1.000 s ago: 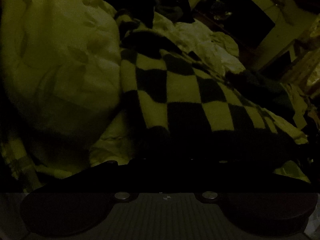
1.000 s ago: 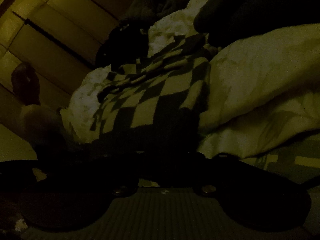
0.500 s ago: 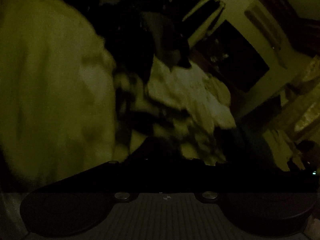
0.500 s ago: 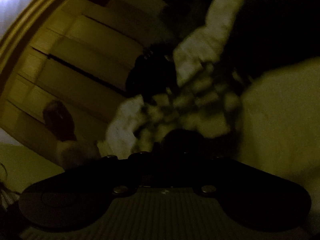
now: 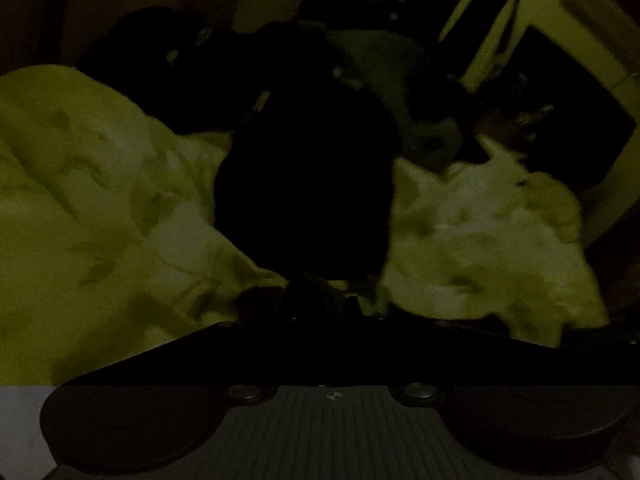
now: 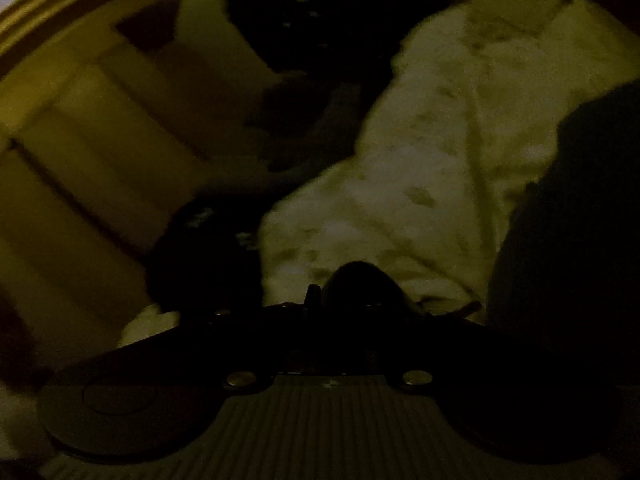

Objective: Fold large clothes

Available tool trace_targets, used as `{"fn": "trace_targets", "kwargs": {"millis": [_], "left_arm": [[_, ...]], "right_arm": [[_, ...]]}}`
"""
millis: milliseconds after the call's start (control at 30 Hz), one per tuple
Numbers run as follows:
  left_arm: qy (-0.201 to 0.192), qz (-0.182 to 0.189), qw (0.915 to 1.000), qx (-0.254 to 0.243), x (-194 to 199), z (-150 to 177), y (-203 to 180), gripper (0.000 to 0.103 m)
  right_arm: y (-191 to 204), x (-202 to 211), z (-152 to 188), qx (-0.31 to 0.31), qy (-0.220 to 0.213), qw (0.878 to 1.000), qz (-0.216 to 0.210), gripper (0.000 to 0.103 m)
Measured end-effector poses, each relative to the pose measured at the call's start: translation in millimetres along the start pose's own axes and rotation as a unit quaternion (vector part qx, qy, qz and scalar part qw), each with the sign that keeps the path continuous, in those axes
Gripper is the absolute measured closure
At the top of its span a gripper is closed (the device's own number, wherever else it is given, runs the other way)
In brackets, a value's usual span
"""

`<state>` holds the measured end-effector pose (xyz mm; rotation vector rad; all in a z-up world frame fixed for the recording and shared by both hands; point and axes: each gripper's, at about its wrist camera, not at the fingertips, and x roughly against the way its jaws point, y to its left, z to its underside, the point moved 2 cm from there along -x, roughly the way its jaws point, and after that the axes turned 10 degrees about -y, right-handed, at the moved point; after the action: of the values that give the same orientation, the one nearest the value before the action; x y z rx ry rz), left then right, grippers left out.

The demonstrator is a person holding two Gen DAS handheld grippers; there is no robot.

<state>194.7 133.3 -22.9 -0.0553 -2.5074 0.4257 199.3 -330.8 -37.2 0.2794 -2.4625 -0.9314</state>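
The scene is very dark. In the left wrist view the checkered garment [image 5: 308,200] rises as a tall black mass straight up from my left gripper [image 5: 320,300]. Its checks do not show from this side. The cloth bunches at the fingertips, and the jaws look closed on it. In the right wrist view a small dark hump of the same garment [image 6: 360,280] sits right at my right gripper [image 6: 340,300], whose jaws are pinched together on it. The fingers themselves are nearly lost in shadow in both views.
A pale flowered quilt [image 5: 80,208] fills the bed on both sides of the garment and shows again as pale bedding [image 6: 460,140]. More dark clothes [image 5: 240,64] are heaped behind. Panelled doors [image 6: 80,140] stand at the left, and a dark bulk [image 6: 580,220] looms at the right.
The checkered garment lay spread on the bed with its pattern showing. Both grippers have swept across with it, and it now hangs bunched and dark in front of them.
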Motion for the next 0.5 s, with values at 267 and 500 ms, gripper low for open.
{"fn": "trace_targets", "kwargs": {"millis": [267,500], "left_arm": [[0.021,0.014,0.9995,0.02,-35,15,12,0.0],[-0.071,-0.074,0.9944,-0.025,3,-6,-9,0.0]], "right_arm": [[-18,-54,23,0.049,0.004,0.992,0.113,0.084],[5,-42,27,0.116,-0.054,0.984,0.127,0.037]]}}
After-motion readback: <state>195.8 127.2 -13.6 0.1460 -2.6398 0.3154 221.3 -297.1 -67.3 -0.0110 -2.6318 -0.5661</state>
